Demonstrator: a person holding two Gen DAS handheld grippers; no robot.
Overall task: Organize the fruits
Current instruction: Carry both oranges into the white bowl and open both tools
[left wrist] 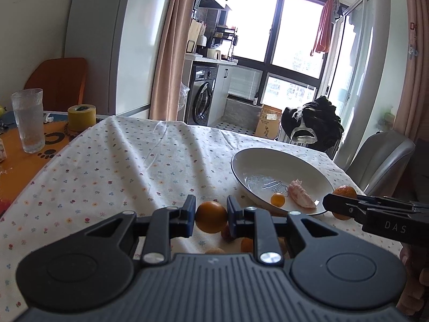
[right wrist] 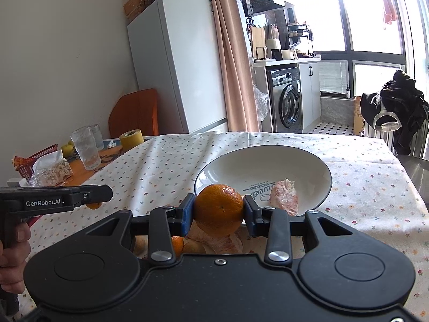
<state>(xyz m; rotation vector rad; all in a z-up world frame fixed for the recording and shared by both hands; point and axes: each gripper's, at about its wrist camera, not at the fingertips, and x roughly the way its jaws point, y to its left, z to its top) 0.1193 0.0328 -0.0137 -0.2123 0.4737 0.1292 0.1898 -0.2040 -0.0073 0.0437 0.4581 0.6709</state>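
My left gripper (left wrist: pixel 211 214) is shut on a small smooth orange fruit (left wrist: pixel 211 216), held above the flowered tablecloth. My right gripper (right wrist: pixel 218 209) is shut on a mandarin (right wrist: pixel 218 206), just in front of the white bowl's near rim. The white bowl (left wrist: pixel 241 173) (right wrist: pixel 316 166) holds a peeled pink citrus segment (left wrist: pixel 300 194) (right wrist: pixel 284 196) and a small orange fruit (left wrist: pixel 277 199). More fruit and peeled segments (right wrist: pixel 222 242) lie on the cloth under the grippers, partly hidden. In the left wrist view the right gripper (left wrist: pixel 329 203) shows from the side with the mandarin (left wrist: pixel 344 191).
A textured glass (left wrist: pixel 29 120) (right wrist: pixel 86 147), a yellow tape roll (left wrist: pixel 81 117) (right wrist: pixel 131 139) and clutter stand on the orange mat at the left. A grey chair (left wrist: pixel 380 158) stands past the right table edge. A hand (right wrist: pixel 12 255) holds the left gripper.
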